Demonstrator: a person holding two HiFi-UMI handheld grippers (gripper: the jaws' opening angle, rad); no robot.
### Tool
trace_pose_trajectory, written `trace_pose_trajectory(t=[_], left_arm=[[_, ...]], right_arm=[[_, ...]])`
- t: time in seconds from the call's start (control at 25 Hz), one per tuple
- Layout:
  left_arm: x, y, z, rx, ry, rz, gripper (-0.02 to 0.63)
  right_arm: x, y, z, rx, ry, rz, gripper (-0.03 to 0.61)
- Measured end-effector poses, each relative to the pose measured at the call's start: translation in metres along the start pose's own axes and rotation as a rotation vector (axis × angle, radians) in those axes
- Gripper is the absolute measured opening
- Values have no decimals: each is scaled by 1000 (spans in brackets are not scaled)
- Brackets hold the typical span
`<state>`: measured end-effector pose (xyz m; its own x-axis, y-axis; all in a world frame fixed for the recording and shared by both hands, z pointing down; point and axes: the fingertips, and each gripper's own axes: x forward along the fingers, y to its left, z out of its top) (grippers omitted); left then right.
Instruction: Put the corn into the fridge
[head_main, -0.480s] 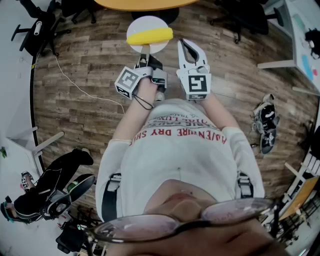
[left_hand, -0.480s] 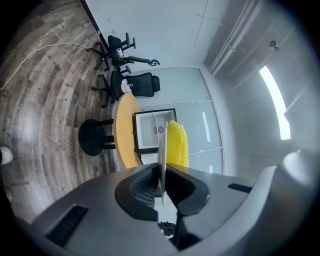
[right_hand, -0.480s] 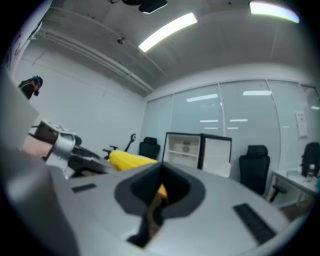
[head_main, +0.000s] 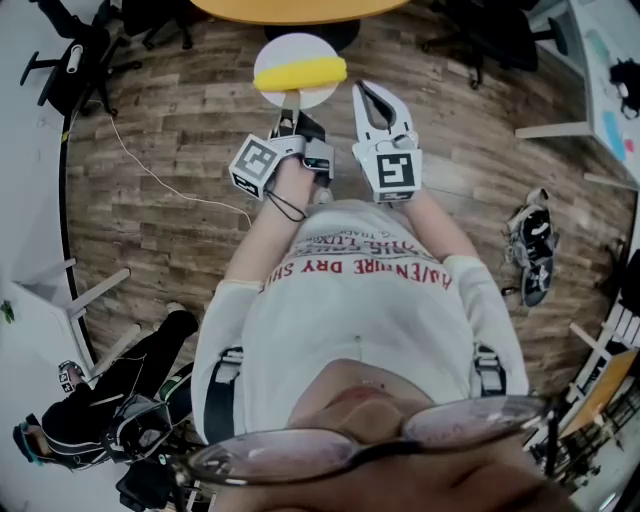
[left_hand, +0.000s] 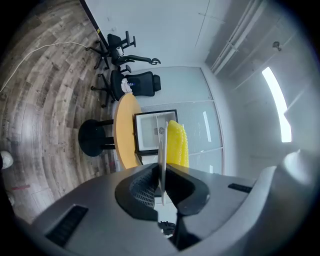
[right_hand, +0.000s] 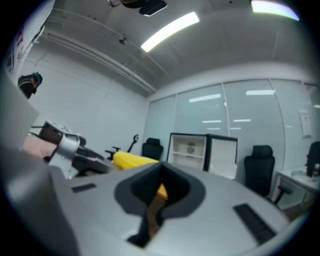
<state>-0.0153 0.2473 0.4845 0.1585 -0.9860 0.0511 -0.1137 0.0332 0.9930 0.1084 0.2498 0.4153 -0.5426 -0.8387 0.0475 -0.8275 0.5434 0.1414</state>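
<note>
Plate (left_hand: 162, 150): seen edge-on from the left gripper view, faces unseen; near rim sunk between the closed jaws of the left gripper (left_hand: 163, 186).
Corn (left_hand: 178, 145): lower end behind that gripper's body.
Fridge (left_hand: 148, 134): interior partly covered by plate and corn; shelf contents too small to tell.
Orange table (head_main: 290, 8): far edge cut off in head view.

Corn (head_main: 299, 72) yellow; plate (head_main: 296, 44) white; table (head_main: 290, 8) orange

Red print reading "DRY" on white shirt (head_main: 370, 265)
</note>
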Motion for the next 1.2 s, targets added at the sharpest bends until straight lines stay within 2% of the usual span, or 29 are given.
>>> trace_pose_trajectory(t=[0.2, 0.52, 0.68, 0.92, 1.2], left_arm=[[-3, 5, 10, -10, 8, 8, 43], [12, 5, 56, -5, -10, 14, 43], [25, 1, 60, -5, -26, 14, 43], [68, 2, 67, 8, -49, 19, 43], [146, 4, 69, 10, -75, 28, 43]], right_arm=[[3, 10, 3, -4, -23, -11, 28], [43, 20, 7, 54, -11, -26, 28], [58, 16, 8, 20, 2, 5, 29], [98, -3, 1, 21, 2, 38, 29], [168, -55, -9, 3, 16, 41, 29]])
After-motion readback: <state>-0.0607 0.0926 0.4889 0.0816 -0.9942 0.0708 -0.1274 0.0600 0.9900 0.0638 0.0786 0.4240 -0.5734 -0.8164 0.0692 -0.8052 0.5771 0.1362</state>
